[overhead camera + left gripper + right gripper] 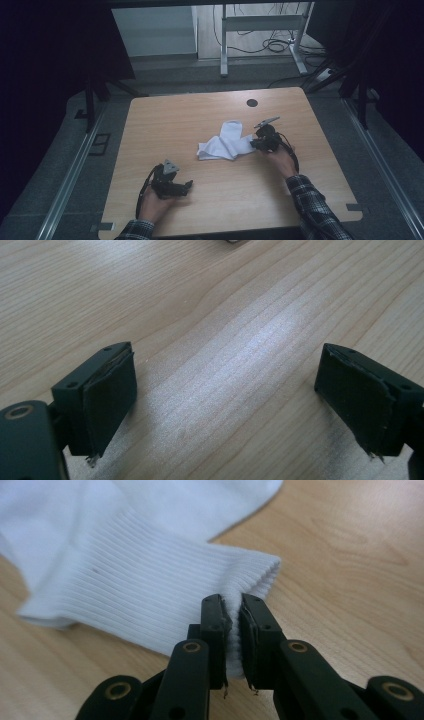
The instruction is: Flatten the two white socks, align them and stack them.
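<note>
The white sock lies crumpled mid-table, its ribbed cuff pinched between the nearly closed jaws of the right gripper at the sock's right end. The left gripper, jaws spread wide over bare table and holding nothing, sits nearer the person, well apart; the sock stretches leftward from the right gripper

high: fixed overhead, faces fwd/down, far, whole table | left gripper view: close, down at bare wood | right gripper view: close on sock cuff | shared w/ high: tabletop, sock
</note>
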